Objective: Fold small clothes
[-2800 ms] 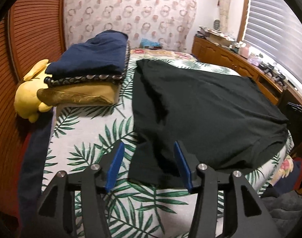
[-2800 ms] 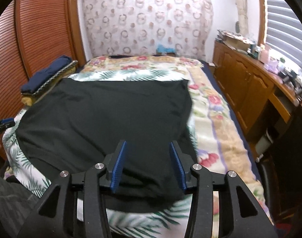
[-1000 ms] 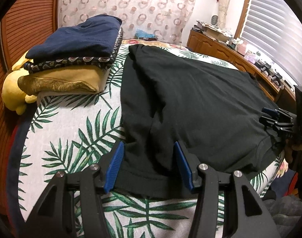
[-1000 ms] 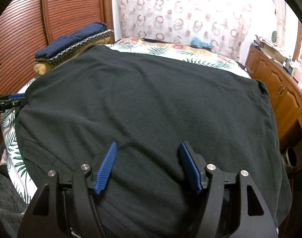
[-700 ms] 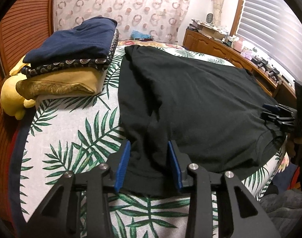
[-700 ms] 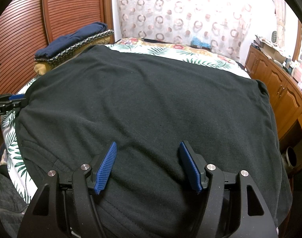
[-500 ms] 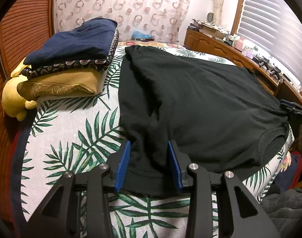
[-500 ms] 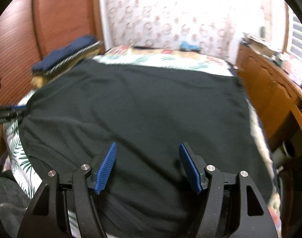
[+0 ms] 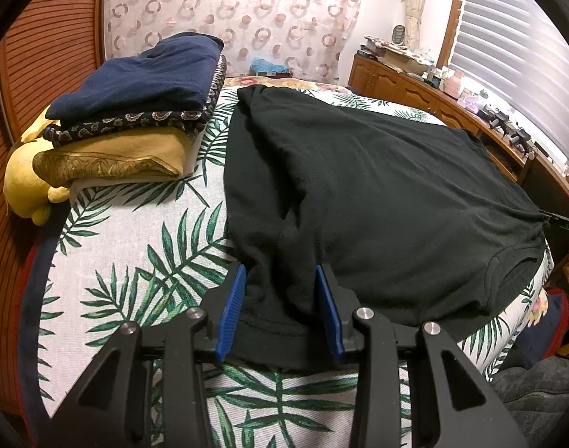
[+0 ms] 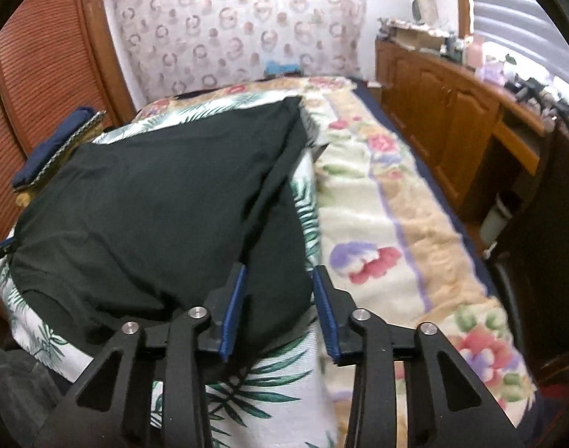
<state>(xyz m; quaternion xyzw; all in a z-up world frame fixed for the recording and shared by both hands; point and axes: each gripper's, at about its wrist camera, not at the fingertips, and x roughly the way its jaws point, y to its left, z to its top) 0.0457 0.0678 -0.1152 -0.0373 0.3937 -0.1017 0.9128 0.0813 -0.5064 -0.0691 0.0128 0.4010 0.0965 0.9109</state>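
Compared with the frame from half a second ago, the right gripper [image 10: 279,298] is now being seen shifted toward the right edge of the black cotton T-shirt [image 9: 378,186], where earlier it was being held over the middle of the cloth; its blue-padded fingers [image 10: 235,306] have been brought closer together and are being kept parted around a raised fold at the shirt's right side, though whether the cloth is truly being pinched cannot be told. The left gripper [image 9: 280,304] is being held much as before, its blue pads [image 9: 230,310] narrowly spread on either side of a bunched ridge of the shirt's left sleeve and hem, the fabric touching both inner faces. The shirt is being kept spread across the palm-leaf printed bed sheet [image 9: 127,261], its collar end lying at the near edge of the bed. On the left side, bare sheet is being left between the shirt and a stack of folded clothes, a navy garment on top [image 9: 146,74], with a yellow plush toy [image 9: 27,183] just beside it. On the right, a cream floral blanket [image 10: 396,224] is lying beside the shirt's edge. The bed is being bounded by reddish louvred wooden doors [image 10: 42,71], a ring-patterned curtain [image 9: 228,11] and a brown wooden sideboard [image 10: 452,119] under window blinds [image 9: 516,56].
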